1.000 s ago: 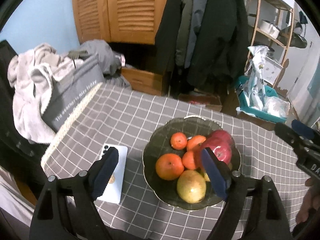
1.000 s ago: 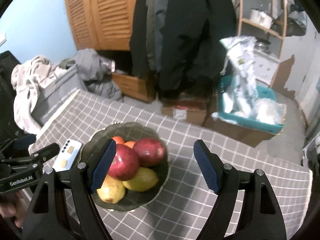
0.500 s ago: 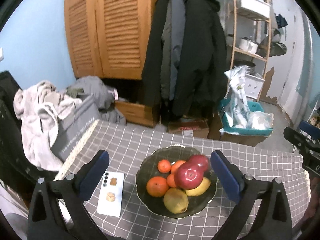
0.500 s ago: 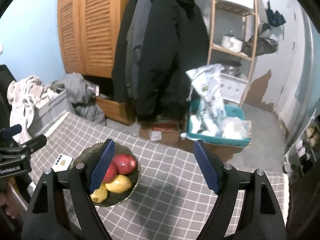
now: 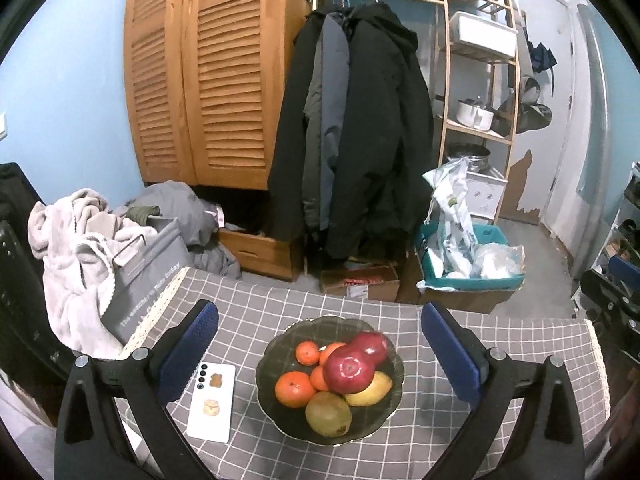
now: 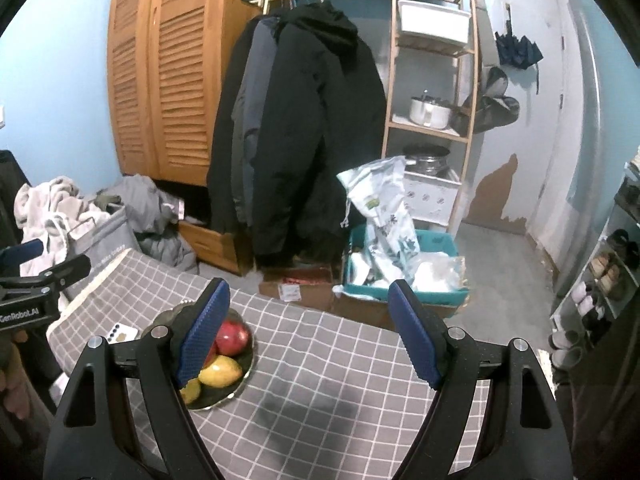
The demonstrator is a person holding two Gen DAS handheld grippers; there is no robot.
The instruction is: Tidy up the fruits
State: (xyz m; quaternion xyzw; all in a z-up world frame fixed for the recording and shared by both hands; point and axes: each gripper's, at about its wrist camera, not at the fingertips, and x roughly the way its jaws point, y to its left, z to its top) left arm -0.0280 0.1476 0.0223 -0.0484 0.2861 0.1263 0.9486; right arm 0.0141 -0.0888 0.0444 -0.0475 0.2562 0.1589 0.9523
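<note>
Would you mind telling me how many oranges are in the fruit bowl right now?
4 visible: a large one front-left, one at the back-left, one behind the front apple, one tucked beside it. More may be hidden underneath.

A lived-in home bedroom or entry corner: a louvred wooden wardrobe (image 5: 200, 76) at eleven o'clock, coats on a rail (image 5: 360, 132) at twelve, a shelf of pots (image 5: 476, 116) at one, laundry (image 5: 76, 236) at nine.
</note>
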